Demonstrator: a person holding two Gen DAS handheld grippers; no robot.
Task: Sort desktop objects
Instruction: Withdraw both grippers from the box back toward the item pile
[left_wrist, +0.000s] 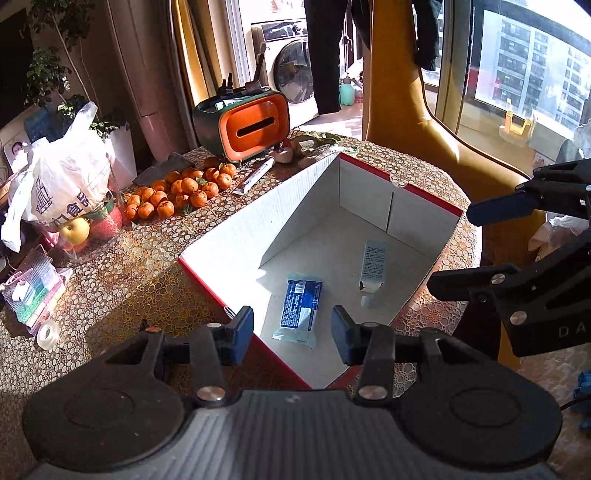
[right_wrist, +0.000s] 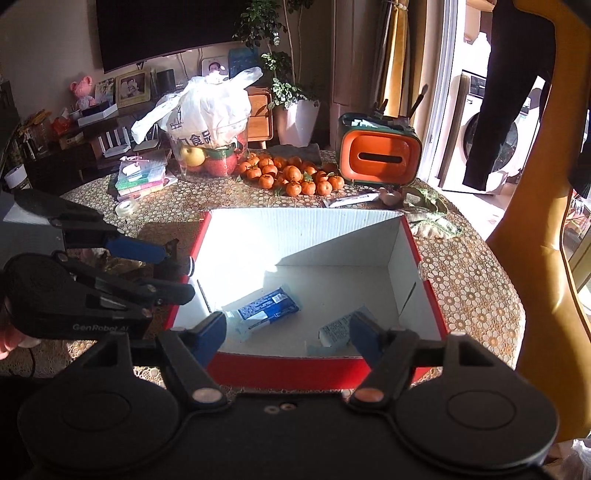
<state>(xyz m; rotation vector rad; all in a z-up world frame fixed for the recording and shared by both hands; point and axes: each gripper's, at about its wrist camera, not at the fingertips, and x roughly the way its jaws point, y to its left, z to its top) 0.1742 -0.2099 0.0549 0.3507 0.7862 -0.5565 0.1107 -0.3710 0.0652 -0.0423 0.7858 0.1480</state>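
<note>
A red cardboard box (left_wrist: 303, 206) (right_wrist: 288, 365) with a white inside stands open on the patterned table. On its floor lie a blue packet (left_wrist: 301, 306) (right_wrist: 267, 308) and a white tube (left_wrist: 373, 266) (right_wrist: 338, 330). My left gripper (left_wrist: 291, 334) (right_wrist: 177, 273) hovers over the box's near-left side, open by a narrow gap with nothing between its blue pads. My right gripper (right_wrist: 288, 336) (left_wrist: 450, 251) hangs above the box's other side, open wide and empty. Another white tube (left_wrist: 255, 177) (right_wrist: 351, 201) lies on the table beyond the box.
Behind the box are a pile of tangerines (left_wrist: 177, 192) (right_wrist: 291, 175), an orange-fronted organiser (left_wrist: 245, 123) (right_wrist: 380, 155), a plastic bag over fruit (left_wrist: 62, 184) (right_wrist: 207, 110), a pastel case (left_wrist: 35, 291) (right_wrist: 142, 177), a tape roll (left_wrist: 48, 334) (right_wrist: 126, 208) and a cloth (right_wrist: 428, 214). A yellow chair (left_wrist: 406, 92) (right_wrist: 535, 221) stands beside the table.
</note>
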